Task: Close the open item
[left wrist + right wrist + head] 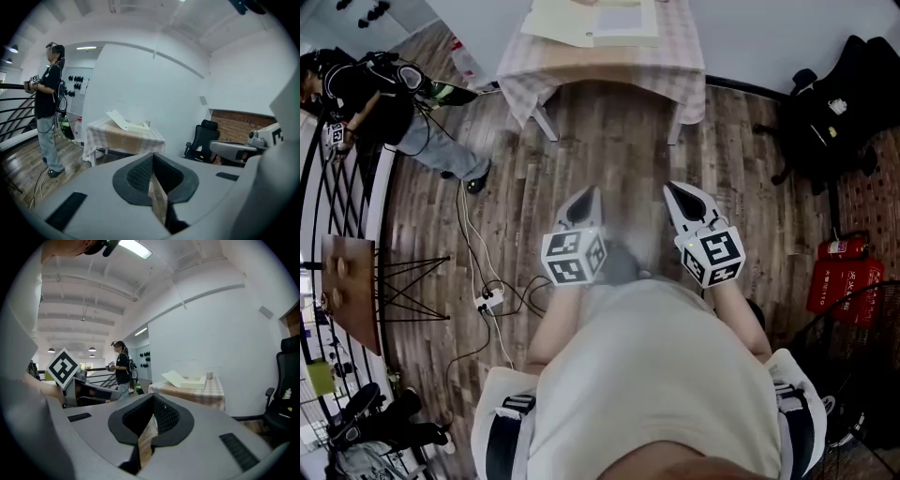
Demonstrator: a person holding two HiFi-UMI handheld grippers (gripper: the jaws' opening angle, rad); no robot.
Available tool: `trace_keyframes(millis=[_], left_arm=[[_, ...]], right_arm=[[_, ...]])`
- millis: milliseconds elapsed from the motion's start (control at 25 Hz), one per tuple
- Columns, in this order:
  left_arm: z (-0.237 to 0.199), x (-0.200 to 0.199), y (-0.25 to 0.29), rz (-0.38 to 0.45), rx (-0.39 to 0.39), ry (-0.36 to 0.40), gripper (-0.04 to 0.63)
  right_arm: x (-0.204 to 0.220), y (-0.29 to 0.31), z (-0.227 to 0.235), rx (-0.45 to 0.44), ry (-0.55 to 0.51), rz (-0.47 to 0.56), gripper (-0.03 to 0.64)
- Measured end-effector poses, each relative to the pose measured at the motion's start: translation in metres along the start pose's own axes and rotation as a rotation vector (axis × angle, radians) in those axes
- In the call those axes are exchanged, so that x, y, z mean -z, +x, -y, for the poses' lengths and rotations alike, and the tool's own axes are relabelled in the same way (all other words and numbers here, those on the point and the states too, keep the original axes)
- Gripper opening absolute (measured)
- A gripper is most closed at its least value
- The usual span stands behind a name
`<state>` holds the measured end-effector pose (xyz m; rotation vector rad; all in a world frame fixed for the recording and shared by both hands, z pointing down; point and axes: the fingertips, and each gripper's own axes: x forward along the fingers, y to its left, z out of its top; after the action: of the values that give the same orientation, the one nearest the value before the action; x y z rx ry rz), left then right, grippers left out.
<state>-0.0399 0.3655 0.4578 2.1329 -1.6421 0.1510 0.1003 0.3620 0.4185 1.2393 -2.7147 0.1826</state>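
Note:
An open white box lies on a table with a checked cloth at the far end of the wooden floor, its lid folded back. The same box shows in the left gripper view, and the box also in the right gripper view, well ahead of both grippers. My left gripper and right gripper are held side by side in front of my body, pointing at the table. The left gripper is shut with nothing in it. The right gripper looks shut and empty too.
A person stands at the left by a black railing. Cables and a power strip trail over the floor left of me. A black office chair and red fire extinguishers stand at the right. A small cup sits beside the box.

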Motion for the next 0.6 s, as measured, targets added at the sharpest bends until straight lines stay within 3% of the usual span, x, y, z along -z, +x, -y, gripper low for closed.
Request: trace_keyframes(millis=[360, 600], left_arm=[[-0.007, -0.002, 0.026, -0.021, -0.008, -0.021, 0.006], [-0.021, -0.014, 0.074, -0.044, 0.003, -0.01, 0.006]], right_arm=[[0.005, 0.026, 0.02, 0.021, 0.006, -0.018, 0.002], [0.009, 0.063, 0.052, 0.047, 0.06, -0.054, 0.001]])
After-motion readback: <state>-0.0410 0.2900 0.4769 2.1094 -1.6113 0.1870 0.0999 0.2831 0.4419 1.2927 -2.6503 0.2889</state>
